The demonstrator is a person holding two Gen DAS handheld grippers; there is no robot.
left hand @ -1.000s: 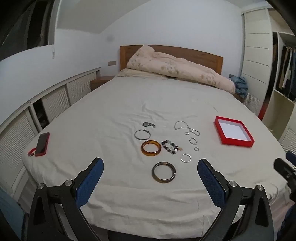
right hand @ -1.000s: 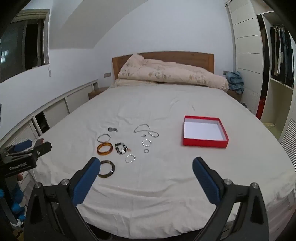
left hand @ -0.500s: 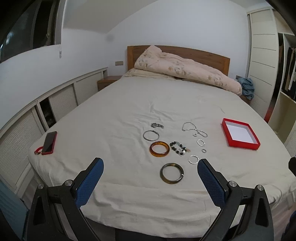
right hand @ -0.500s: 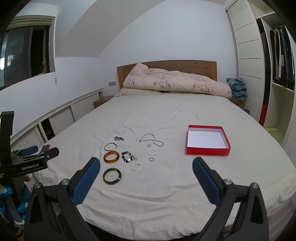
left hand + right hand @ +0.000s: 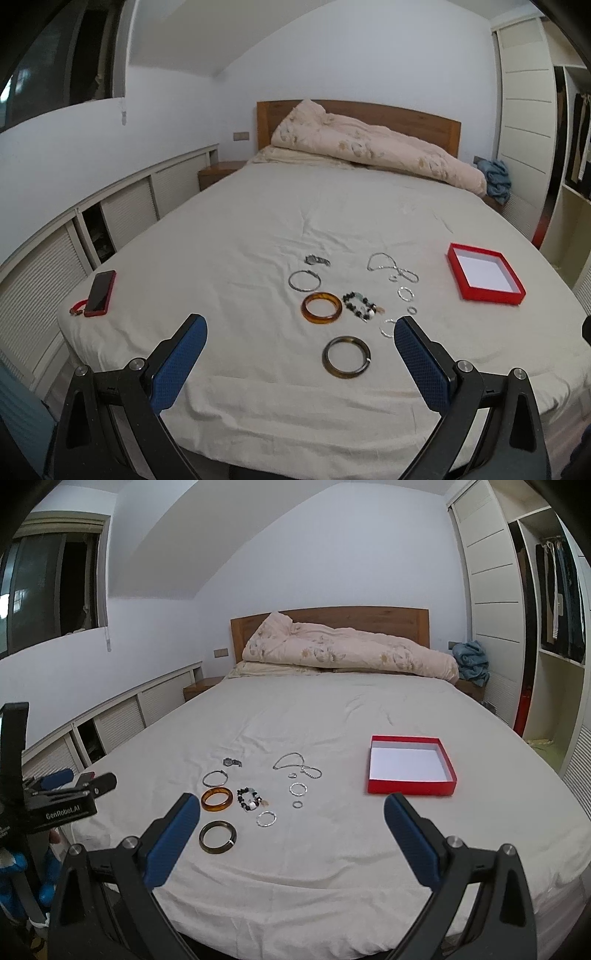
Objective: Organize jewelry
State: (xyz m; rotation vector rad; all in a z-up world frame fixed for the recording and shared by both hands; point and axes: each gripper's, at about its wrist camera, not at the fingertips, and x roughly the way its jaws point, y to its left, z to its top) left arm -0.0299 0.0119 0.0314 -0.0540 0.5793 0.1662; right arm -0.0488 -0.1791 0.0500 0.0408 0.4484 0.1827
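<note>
Jewelry lies spread on the white bed sheet: a dark bangle, an amber bangle, a black bead bracelet, a silver necklace, thin silver hoops and small rings. An open red box with a white inside sits to their right. My left gripper is open, held back from the bed's near edge. My right gripper is open too, and empty. The left gripper also shows in the right wrist view.
A phone in a red case lies at the bed's left edge. A rolled duvet lies against the wooden headboard. Low cabinets run along the left wall. A wardrobe stands at the right.
Both grippers have pulled back and tilted up, so the jewelry and the box sit lower and farther in both views. Nothing on the bed has moved.
</note>
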